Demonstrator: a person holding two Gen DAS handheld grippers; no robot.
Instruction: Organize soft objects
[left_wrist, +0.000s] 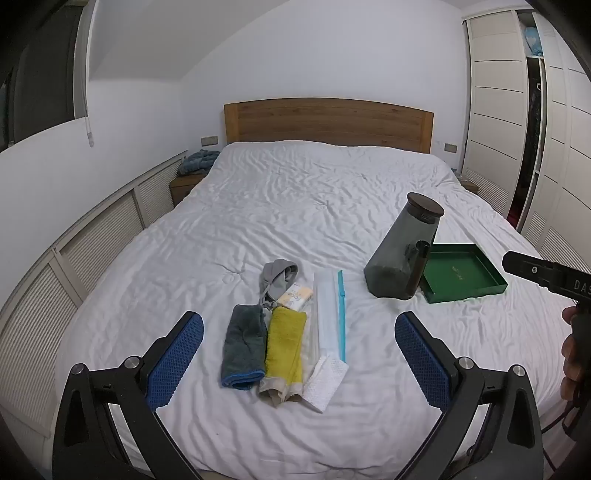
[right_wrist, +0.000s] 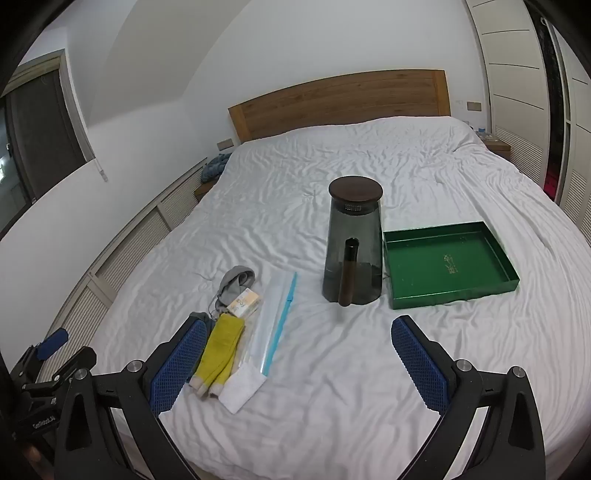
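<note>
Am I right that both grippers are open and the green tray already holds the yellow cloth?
Not quite. Both grippers are open, but the green tray is empty; the yellow cloth lies on the bed with the other soft items, as the right wrist view shows.

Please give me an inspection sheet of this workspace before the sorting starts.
Surface: bed with wrinkled white cover.
Job's things: grey cloth, yellow cloth, white cloth, grey sock and a small packet lie close together; a clear zip bag lies beside them. The green tray holds nothing.
Clutter: dark lidded pitcher stands upright beside the tray.
Grippers: left gripper and right gripper, jaws wide open, nothing between them.
Cables: nothing seen.
Surroundings: wooden headboard, white wardrobe, blue bundle on a bedside table.
</note>
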